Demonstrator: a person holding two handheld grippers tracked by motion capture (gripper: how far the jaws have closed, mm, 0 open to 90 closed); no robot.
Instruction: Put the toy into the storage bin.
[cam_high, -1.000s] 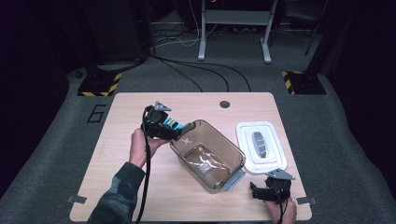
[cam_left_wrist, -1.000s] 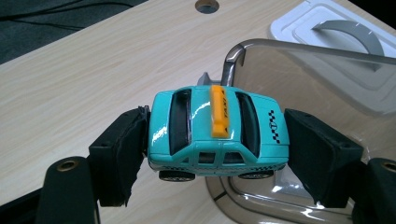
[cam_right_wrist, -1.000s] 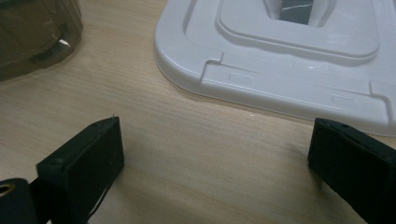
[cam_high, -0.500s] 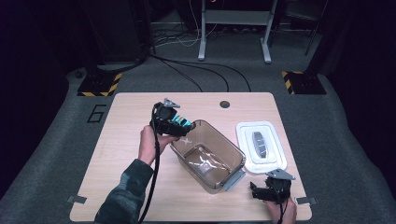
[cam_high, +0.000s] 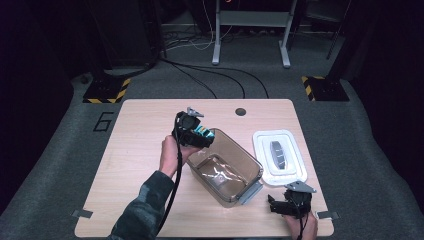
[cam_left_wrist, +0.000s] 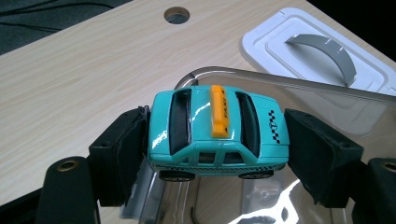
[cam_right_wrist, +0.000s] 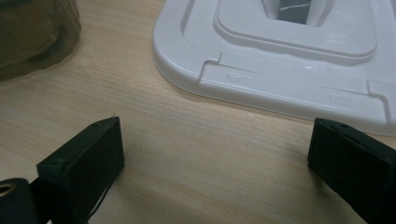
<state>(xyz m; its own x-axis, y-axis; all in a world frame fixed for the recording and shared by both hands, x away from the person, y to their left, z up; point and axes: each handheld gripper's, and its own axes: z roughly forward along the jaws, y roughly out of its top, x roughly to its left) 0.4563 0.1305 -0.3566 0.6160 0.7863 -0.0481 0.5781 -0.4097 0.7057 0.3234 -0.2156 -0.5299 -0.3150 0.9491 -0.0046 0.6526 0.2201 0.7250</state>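
The left gripper (cam_left_wrist: 217, 154) pinches a teal toy taxi (cam_left_wrist: 217, 132) nose to tail, crosswise above the clear container's (cam_high: 226, 170) near corner; the right gripper (cam_right_wrist: 215, 163), spread, lies farther off.

lid (cam_right_wrist: 280, 60) cut off above

toy taxi (cam_left_wrist: 218, 132): 1 | clear container (cam_high: 227, 170): 1 | white lid (cam_high: 279, 157): 1 | tongs: 2

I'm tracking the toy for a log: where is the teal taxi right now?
The teal toy taxi is clamped between the left gripper's jaws, held above the far left corner of the clear brown container, left of the white lid in the high view.
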